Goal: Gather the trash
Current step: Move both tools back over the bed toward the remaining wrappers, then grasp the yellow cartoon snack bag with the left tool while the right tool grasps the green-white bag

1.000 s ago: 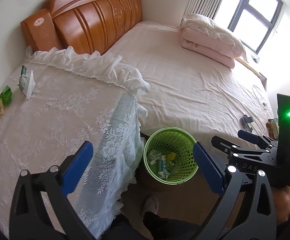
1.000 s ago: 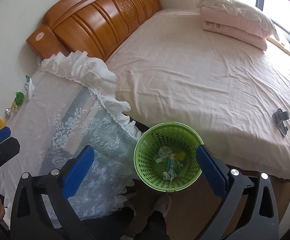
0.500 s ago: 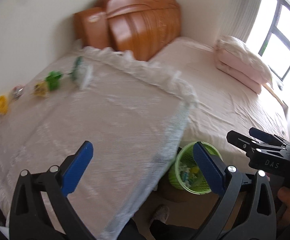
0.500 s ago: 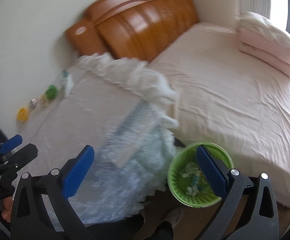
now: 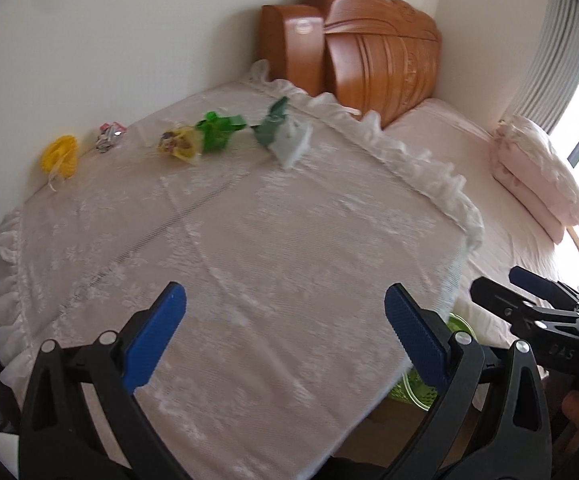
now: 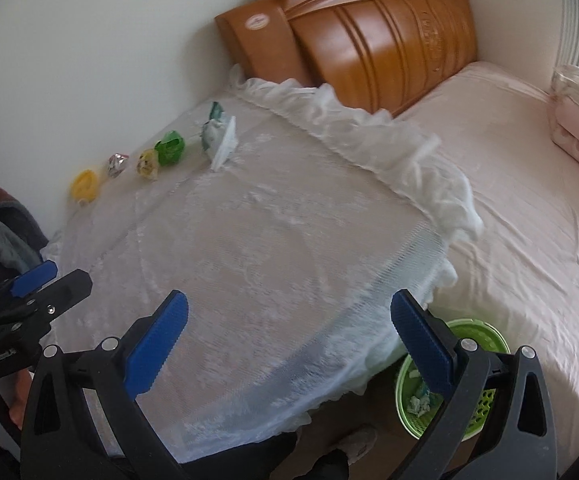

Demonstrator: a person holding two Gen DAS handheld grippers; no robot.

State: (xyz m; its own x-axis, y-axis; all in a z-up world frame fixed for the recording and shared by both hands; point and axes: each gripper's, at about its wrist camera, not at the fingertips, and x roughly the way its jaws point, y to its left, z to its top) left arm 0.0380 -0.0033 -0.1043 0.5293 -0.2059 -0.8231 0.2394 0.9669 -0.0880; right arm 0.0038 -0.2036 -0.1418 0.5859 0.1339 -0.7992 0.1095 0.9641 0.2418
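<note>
White letters reading "DAS" are showing on the black body of the right gripper [image 5: 529, 300] in the left wrist view. A small white label is sitting on the left gripper [image 6: 49, 280] in the right wrist view, too blurred to read. An oval badge is showing on the headboard [image 6: 258, 21], its writing too small to make out.

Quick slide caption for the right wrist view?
Open right tongs over the lace-covered table, litter row by the wall, green bin beside.

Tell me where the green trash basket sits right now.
In the right wrist view, the green basket stands on the floor at lower right, between the lace-covered table and the bed.
</note>
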